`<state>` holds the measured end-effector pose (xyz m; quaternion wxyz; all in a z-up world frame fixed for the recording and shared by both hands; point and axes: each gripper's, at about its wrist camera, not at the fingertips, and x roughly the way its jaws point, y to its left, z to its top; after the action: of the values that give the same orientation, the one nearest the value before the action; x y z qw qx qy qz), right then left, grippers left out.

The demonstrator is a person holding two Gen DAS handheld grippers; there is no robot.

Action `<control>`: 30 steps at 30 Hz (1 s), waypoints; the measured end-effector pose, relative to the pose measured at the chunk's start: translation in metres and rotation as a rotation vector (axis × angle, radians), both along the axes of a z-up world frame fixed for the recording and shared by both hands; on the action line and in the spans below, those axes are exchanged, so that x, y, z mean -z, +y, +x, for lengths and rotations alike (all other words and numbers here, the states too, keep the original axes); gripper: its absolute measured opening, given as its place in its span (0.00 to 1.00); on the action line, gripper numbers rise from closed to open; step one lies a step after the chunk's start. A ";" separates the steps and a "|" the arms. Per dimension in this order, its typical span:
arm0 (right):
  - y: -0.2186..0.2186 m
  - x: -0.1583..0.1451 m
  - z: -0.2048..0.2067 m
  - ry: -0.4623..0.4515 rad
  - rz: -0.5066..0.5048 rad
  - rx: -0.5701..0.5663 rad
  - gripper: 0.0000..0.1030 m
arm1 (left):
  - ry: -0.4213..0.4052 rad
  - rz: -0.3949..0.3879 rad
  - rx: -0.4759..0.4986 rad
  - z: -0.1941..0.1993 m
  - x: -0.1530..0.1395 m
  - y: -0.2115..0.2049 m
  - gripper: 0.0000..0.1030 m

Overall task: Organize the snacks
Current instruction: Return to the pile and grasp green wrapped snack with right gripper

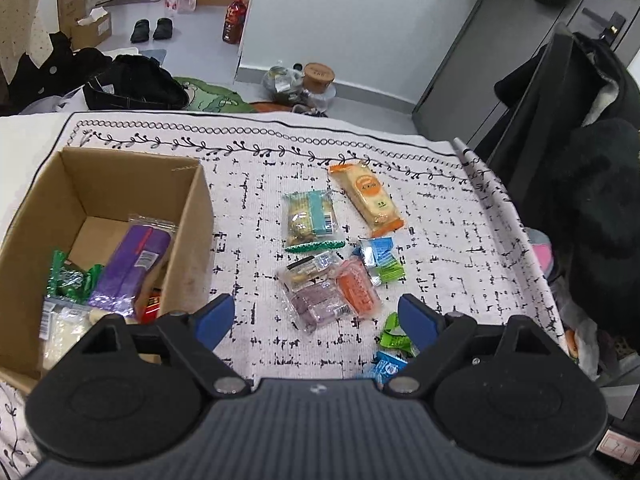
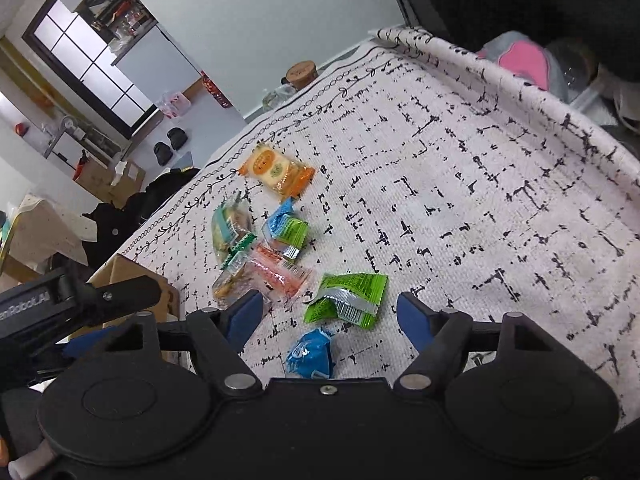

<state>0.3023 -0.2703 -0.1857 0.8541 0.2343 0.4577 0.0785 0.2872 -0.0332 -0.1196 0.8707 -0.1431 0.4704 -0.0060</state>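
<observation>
So small crinkly snack packets (image 1: 340,248), orange, green, blue, lie right of cardboard box (image 1: 192,216); left gripper (image 1: 316,316) and right gripper (image 2: 330,314) both spread, empty

Premises are presenting as a lived-in home: slippers (image 1: 152,29) lying on floor, clothes (image 1: 136,82) piling beside bench (image 1: 440,208).

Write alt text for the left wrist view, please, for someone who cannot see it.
An open gripper with blue pads hangs over a patterned cloth strewn with wrapped snacks, nothing between its jaws. The nearest are a purple packet and an orange one. On the left, a cardboard box already holds several snacks, among them a long purple pack.
</observation>
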 end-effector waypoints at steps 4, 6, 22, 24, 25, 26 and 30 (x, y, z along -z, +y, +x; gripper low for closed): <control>0.001 0.009 0.010 0.022 0.004 -0.001 0.70 | 0.027 0.012 -0.005 0.016 0.011 -0.005 0.83; 0.001 0.014 0.015 0.036 0.008 0.000 0.69 | 0.038 0.017 -0.003 0.023 0.016 -0.008 0.80; 0.012 0.042 0.035 0.082 -0.006 -0.062 0.64 | 0.147 0.007 -0.017 0.056 0.079 -0.023 0.60; 0.015 0.044 0.036 0.075 -0.023 -0.073 0.64 | 0.149 0.003 -0.026 0.059 0.083 -0.022 0.60; 0.017 0.044 0.036 0.071 -0.038 -0.082 0.64 | 0.149 0.001 -0.027 0.060 0.085 -0.022 0.60; 0.020 0.045 0.036 0.065 -0.057 -0.091 0.64 | 0.152 0.000 -0.028 0.061 0.087 -0.023 0.60; 0.024 0.045 0.036 0.053 -0.104 -0.102 0.52 | 0.165 0.009 -0.038 0.065 0.097 -0.024 0.60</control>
<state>0.3383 -0.2459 -0.2303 0.8476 0.1681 0.4949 0.0916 0.3523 -0.0573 -0.2165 0.8295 -0.1479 0.5380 0.0244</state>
